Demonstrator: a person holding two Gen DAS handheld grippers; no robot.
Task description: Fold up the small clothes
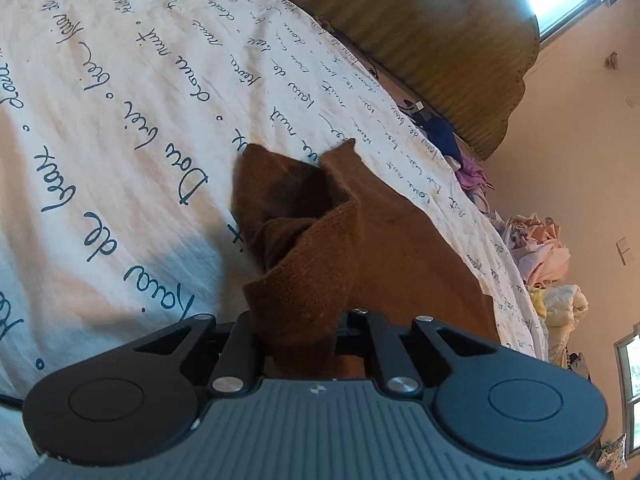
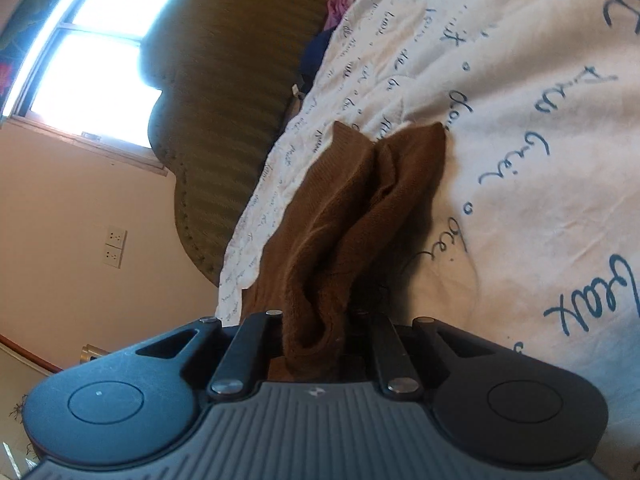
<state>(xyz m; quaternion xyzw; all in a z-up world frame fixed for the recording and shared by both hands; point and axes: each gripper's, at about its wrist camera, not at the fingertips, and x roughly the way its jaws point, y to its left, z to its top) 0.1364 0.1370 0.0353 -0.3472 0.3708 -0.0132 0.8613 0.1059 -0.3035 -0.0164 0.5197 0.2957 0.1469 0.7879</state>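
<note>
the left gripper [image 1: 298,344] has a grey ribbed housing with a small white mark at its top middle, flanked by two matte black rounded lobes, each stamped with a shallow circle. black linkage bars run forward from silver round-headed pins, with triangular cut-outs in the outer arms. the right gripper [image 2: 316,340] is built alike, its left lobe dusty and scuffed.

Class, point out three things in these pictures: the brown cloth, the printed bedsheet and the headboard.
brown cloth [image 1: 360,240]: left wrist view, its folded middle.
printed bedsheet [image 1: 120,120]: left wrist view, a bare lettered patch.
headboard [image 2: 240,80]: right wrist view, its ribbed face.
</note>
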